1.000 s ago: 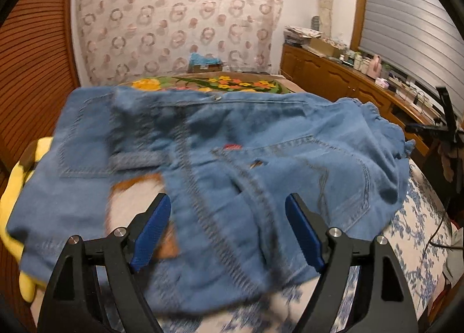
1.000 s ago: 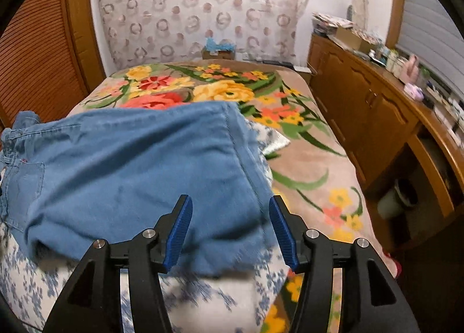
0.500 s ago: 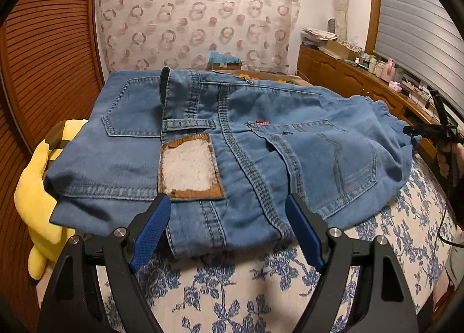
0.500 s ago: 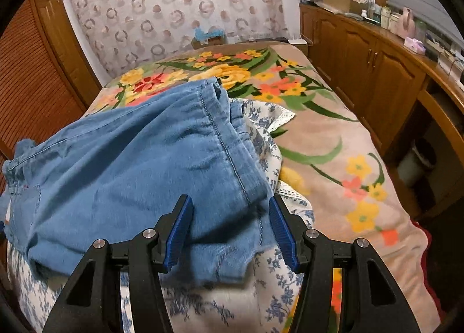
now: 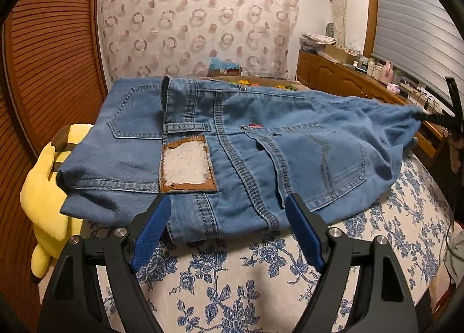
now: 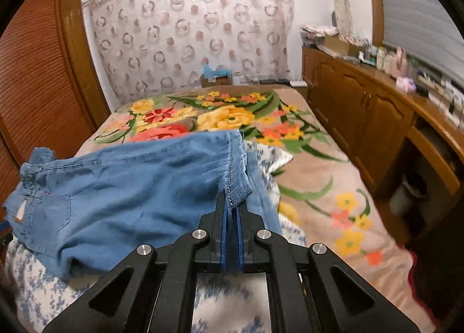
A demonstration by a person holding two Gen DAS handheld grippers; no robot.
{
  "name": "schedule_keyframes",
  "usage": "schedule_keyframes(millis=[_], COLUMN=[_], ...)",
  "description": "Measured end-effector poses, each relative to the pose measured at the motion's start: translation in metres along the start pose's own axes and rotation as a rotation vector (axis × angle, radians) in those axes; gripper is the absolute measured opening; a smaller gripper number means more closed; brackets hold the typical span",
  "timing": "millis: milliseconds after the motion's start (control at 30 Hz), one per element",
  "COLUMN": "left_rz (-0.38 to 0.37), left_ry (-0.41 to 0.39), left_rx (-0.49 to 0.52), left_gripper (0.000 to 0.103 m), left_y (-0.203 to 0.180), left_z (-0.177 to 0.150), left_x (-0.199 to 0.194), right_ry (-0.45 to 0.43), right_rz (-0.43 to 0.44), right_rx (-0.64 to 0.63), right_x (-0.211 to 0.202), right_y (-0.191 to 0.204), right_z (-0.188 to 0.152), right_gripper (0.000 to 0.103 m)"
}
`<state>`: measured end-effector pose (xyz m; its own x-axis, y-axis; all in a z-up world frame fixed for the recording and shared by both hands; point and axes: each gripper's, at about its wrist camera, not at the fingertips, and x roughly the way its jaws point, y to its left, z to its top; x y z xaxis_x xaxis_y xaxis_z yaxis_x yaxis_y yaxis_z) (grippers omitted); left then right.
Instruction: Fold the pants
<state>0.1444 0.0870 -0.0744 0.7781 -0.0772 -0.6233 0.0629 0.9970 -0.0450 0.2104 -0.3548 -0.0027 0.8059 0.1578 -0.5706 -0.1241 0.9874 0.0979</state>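
Blue denim pants (image 5: 237, 153) lie folded on the bed, back pockets and a worn leather patch (image 5: 185, 165) facing up. My left gripper (image 5: 229, 231) stands open just short of the waistband edge, with nothing between its blue pads. In the right wrist view the leg end of the pants (image 6: 139, 188) lifts slightly at its seam. My right gripper (image 6: 231, 217) is shut on that hem corner, denim pinched between the pads. The right gripper also shows at the far right of the left wrist view, right gripper (image 5: 420, 117) holding the cloth's end.
A yellow plush toy (image 5: 49, 188) sits under the pants' left edge. The blue-flowered sheet (image 5: 232, 280) covers the near bed; a bright floral blanket (image 6: 319, 176) lies beyond. Wooden cabinets (image 6: 371, 118) with clutter line the right wall, slatted wooden doors (image 5: 46, 66) the left.
The right gripper closed on the pants' hem corner and raised it a little. The left gripper drew back from the waistband, staying open; the pants settled flat.
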Motion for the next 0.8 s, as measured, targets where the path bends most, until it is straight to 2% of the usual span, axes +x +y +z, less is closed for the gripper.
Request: schedule_keyframes(millis=[100, 233, 367, 467, 633, 700, 800], left_rz=[0.002, 0.017, 0.023, 0.034, 0.038, 0.042, 0.049], left_ry=[-0.001, -0.002, 0.005, 0.015, 0.026, 0.031, 0.034], left_rx=[-0.004, -0.001, 0.006, 0.0, -0.027, -0.026, -0.03], left_gripper=[0.082, 0.082, 0.082, 0.082, 0.082, 0.082, 0.082], left_y=[0.0, -0.001, -0.003, -0.001, 0.004, 0.004, 0.006], left_z=[0.002, 0.006, 0.006, 0.003, -0.001, -0.003, -0.004], left_x=[-0.003, -0.006, -0.007, -0.003, 0.004, 0.006, 0.008], right_ry=[0.043, 0.069, 0.083, 0.091, 0.12, 0.13, 0.13], right_rz=[-0.038, -0.038, -0.035, -0.05, -0.076, -0.047, -0.052], right_rx=[0.008, 0.085, 0.133, 0.155, 0.186, 0.205, 0.214], right_x=[0.006, 0.016, 0.019, 0.021, 0.023, 0.025, 0.03], right_y=[-0.001, -0.014, -0.017, -0.017, -0.006, -0.004, -0.003], right_z=[-0.022, -0.039, -0.042, -0.042, -0.025, -0.024, -0.02], right_gripper=[0.005, 0.005, 0.033, 0.049, 0.054, 0.054, 0.054])
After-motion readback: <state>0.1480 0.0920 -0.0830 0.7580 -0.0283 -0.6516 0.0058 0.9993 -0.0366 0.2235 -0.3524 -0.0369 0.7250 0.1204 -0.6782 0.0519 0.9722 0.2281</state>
